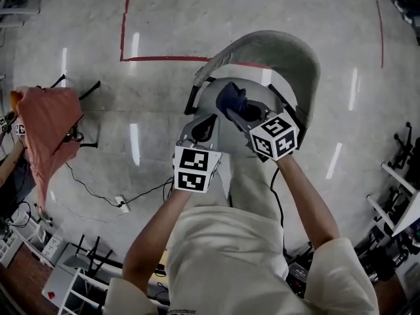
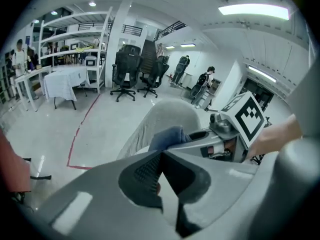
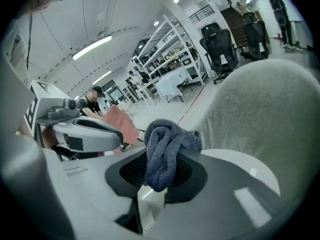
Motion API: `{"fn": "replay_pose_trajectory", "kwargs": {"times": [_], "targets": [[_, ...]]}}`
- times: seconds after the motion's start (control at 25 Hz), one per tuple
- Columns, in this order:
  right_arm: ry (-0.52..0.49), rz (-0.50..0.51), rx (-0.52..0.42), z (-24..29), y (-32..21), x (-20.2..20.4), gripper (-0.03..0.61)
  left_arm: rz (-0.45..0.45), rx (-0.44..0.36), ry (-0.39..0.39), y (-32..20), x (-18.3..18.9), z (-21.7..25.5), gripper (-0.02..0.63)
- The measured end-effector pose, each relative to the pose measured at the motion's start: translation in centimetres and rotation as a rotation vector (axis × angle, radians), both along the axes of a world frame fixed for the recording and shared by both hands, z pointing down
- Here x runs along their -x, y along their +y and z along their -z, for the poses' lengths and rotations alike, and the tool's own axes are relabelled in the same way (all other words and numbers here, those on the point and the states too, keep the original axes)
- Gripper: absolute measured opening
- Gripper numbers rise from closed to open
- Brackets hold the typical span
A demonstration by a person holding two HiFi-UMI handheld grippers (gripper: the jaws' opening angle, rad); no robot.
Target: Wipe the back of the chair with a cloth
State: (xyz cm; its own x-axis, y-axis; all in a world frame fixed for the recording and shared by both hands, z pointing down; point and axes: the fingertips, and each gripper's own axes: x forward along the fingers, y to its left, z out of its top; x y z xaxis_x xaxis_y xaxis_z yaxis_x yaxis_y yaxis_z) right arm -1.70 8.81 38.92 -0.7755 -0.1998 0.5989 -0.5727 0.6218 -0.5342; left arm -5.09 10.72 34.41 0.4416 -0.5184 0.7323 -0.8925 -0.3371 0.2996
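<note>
Currently the right gripper (image 3: pixel 158 178) is clamped on the bunched blue cloth (image 3: pixel 167 144), held over the white seat (image 3: pixel 235 164) just in front of the grey chair back (image 3: pixel 265 109); the left gripper (image 2: pixel 161 171) has its jaws pressed together on nothing and hovers beside it. Risk: only a wad of cloth sticks out past the jaw tips (the rest looks pinched low between the pads), so a firm stroke may drag hard plastic across the upholstery or tug the cloth free. Nothing braces the chair, so sideways pressure could turn it or push it away (base not visible).
</note>
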Motion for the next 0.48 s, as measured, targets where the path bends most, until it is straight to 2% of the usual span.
{"fn": "replay_pose_trajectory", "kwargs": {"times": [0.48], "targets": [[-0.007,-0.173,-0.193,13.0,-0.4,-6.7,0.089,-0.039,-0.123,0.037,-0.7,-4.0,11.0,0.0]]}}
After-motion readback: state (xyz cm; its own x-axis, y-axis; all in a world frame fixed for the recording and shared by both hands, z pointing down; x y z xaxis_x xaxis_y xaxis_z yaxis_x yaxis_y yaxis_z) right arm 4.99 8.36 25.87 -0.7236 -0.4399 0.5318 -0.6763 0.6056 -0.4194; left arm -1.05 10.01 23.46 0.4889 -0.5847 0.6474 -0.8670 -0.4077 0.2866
